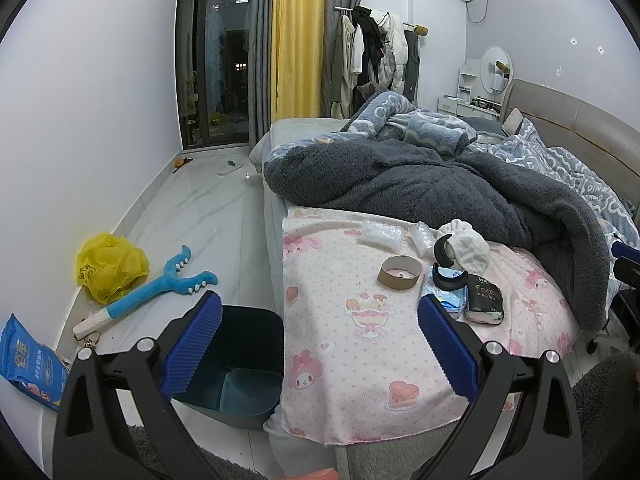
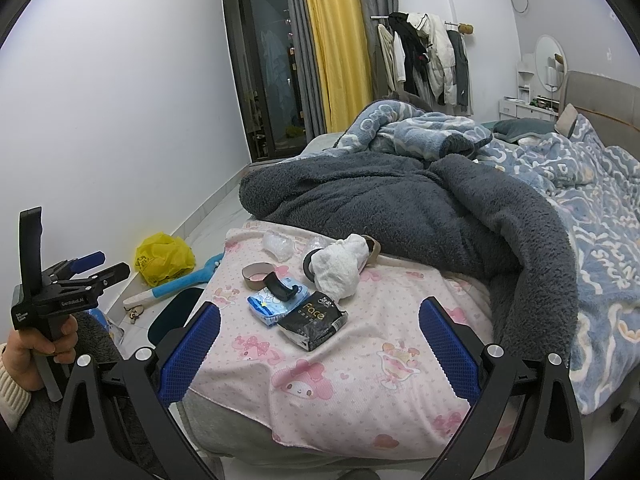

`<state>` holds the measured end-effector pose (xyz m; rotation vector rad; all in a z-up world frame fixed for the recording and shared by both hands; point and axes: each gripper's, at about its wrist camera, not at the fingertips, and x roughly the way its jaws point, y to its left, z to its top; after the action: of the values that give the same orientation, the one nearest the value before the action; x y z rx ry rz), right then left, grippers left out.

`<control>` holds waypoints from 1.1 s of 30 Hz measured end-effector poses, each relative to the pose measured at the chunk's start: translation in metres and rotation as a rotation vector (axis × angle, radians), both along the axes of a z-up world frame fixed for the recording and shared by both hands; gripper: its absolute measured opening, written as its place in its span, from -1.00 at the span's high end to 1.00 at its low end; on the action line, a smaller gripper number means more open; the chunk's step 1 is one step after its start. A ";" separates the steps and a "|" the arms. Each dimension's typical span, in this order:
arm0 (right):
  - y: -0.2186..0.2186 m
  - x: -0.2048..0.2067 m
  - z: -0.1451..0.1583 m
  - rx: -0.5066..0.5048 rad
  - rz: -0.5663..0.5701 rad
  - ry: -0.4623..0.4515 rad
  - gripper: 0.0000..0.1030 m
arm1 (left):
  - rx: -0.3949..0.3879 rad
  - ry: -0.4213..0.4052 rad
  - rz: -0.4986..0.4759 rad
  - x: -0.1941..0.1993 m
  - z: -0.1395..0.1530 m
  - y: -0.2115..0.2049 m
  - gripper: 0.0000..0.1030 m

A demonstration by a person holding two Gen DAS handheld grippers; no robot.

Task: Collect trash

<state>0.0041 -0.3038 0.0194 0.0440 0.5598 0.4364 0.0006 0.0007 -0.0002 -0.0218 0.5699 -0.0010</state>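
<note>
On the pink cartoon sheet [image 1: 340,280] lie a cardboard tape ring [image 1: 400,273], a black tissue pack [image 1: 484,298], a blue tissue pack [image 1: 448,300] with a black curved piece [image 1: 450,280] on it, a white crumpled cloth [image 1: 470,250] and clear plastic wrappers [image 1: 382,232]. The same items show in the right wrist view: ring [image 2: 258,274], black pack [image 2: 314,318], blue pack [image 2: 276,302], cloth [image 2: 340,268]. A dark blue bin [image 1: 236,364] stands on the floor beside the bed. My left gripper [image 1: 320,344] is open and empty, above the bin and sheet edge. My right gripper [image 2: 320,344] is open and empty, just short of the black pack.
A grey fleece blanket [image 1: 440,184] and blue quilt [image 2: 580,200] cover the bed behind the trash. On the floor lie a yellow plastic bag [image 1: 110,266], a blue plush toy [image 1: 160,292] and a blue packet [image 1: 32,364]. The left gripper shows in the right wrist view [image 2: 96,266].
</note>
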 end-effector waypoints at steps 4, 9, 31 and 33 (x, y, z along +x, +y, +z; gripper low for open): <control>0.000 0.000 0.000 -0.001 0.000 0.000 -0.94 | -0.001 0.002 0.000 0.000 0.000 0.000 -0.94; 0.001 -0.002 0.002 -0.005 0.006 -0.015 -0.94 | -0.007 -0.003 0.003 -0.008 -0.010 -0.003 -0.94; 0.032 0.042 -0.038 -0.114 0.180 0.047 -0.94 | -0.085 0.026 -0.231 0.023 -0.013 -0.022 -0.91; 0.033 0.048 -0.046 -0.129 0.197 0.061 -0.90 | -0.091 0.029 -0.263 0.029 -0.015 -0.029 -0.88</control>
<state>0.0516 -0.2706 -0.0269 -0.1223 0.6538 0.5907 0.0297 -0.0284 -0.0148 -0.0355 0.5982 -0.2830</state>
